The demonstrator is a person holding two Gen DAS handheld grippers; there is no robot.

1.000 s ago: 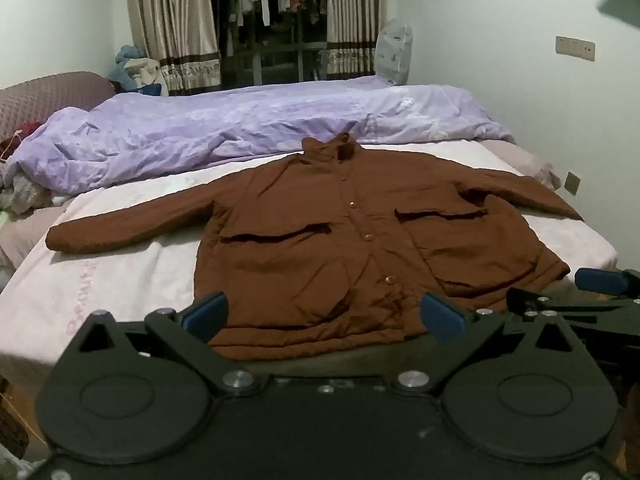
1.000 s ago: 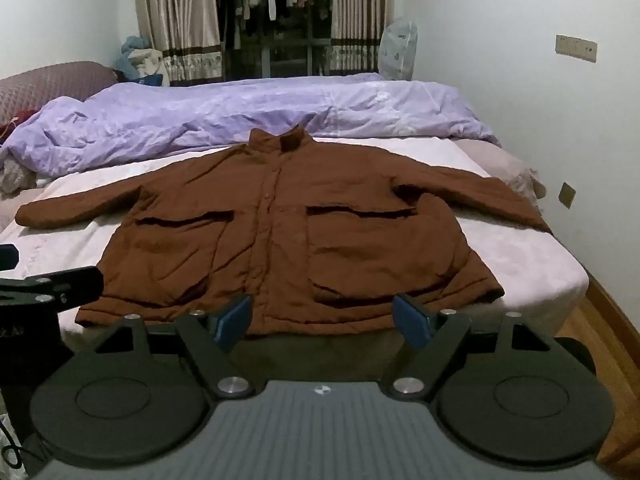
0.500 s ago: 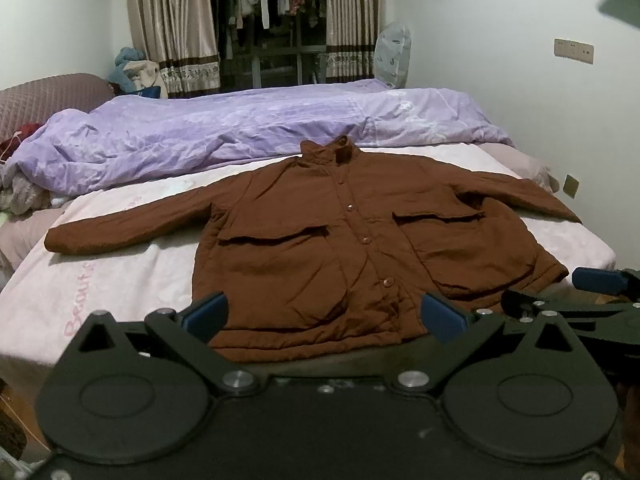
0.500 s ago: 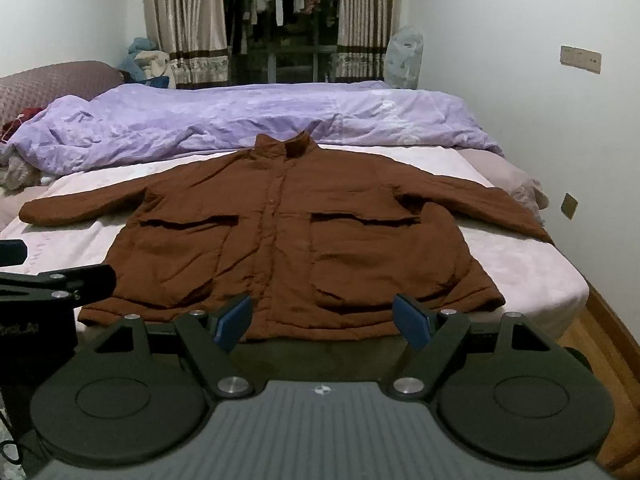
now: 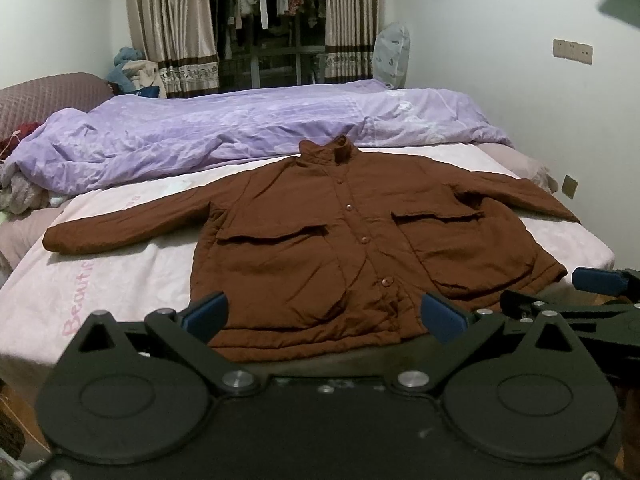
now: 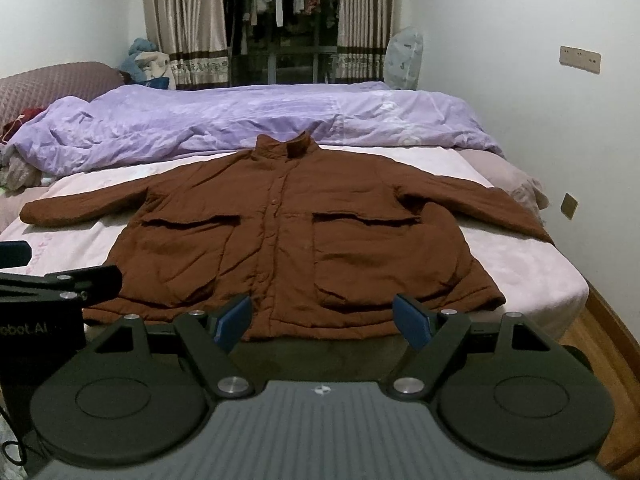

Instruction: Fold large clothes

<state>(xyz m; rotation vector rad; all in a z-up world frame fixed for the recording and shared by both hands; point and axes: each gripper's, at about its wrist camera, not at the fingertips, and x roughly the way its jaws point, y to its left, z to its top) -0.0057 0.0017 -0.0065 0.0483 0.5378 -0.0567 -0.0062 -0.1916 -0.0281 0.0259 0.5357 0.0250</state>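
Change vs the shots a sec ago: very little; both views have crept a touch, collar sits slightly lower in frame, so we read a small raise or pull-back of both grippers, no contact made; brown jacket (image 5: 352, 248) lies just as it did, flat, front up, buttoned, both sleeves spread out to the sides, collar toward the purple duvet (image 5: 240, 136), hem at the near edge of the bed (image 5: 100, 280); means for task: no fold begun yet, we are at the approach stage. Left gripper (image 5: 324, 316) jaws wide apart, nothing between the blue pads; right gripper (image 6: 322, 318) same, wide apart and empty. Jacket relative to grippers: ahead of and below both, hem nearest, not touching either; left gripper faces the hem's left-centre, right gripper faces the placket and right pocket; each gripper shows at the other view's edge, so they sit side by side. Likely next: go for a sleeve or hem corner (our guess).
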